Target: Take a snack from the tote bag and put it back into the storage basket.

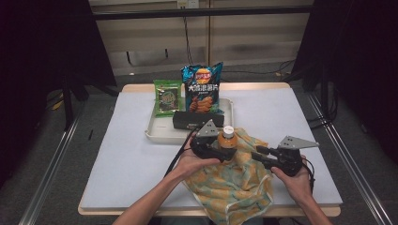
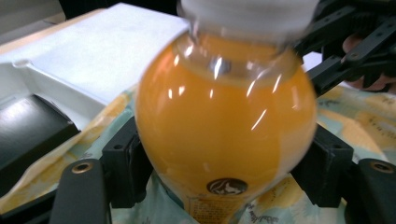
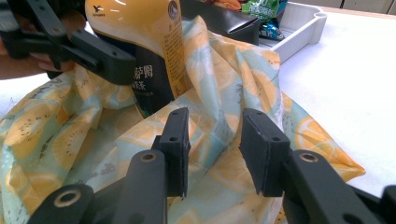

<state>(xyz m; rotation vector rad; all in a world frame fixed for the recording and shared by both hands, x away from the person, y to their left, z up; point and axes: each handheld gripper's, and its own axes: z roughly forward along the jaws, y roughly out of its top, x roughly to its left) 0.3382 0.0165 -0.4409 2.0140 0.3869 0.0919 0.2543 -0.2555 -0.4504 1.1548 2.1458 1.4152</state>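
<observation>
A: How were the left jaws seen to be set?

B: In the left gripper view the left gripper (image 2: 219, 158) was seen clamped on a bottle of orange drink (image 2: 224, 126), one black pad pressed to each side of its round body. The white cap (image 2: 247, 14) was blurred at the top of the frame. In the high view the same gripper (image 1: 210, 146) was found just below the frame's middle, held by the left hand (image 1: 195, 161).

A: And the right jaws?

B: The right gripper (image 3: 215, 149) was shown with its pads spread apart and nothing pinched between them. A fold of lemon-printed cloth (image 3: 219, 93) was seen through the gap, but whether it was touched could not be told. In the high view this gripper (image 1: 263, 156) was placed right of the bottle (image 1: 228, 139), pointed toward it, and held by the right hand (image 1: 295, 180).

A: Where was the bottle set?

B: It was held upright over the cloth (image 1: 234, 180), which was spread in the lower middle of the frame on the white table cover (image 1: 126, 150).

A: What lay beyond?

B: A white tray (image 1: 155, 133) was seen above the bottle, with a black box (image 1: 187, 119) laid in it. A blue crisp bag (image 1: 202, 89) and a green snack packet (image 1: 167, 97) were stood at its far side.
</observation>
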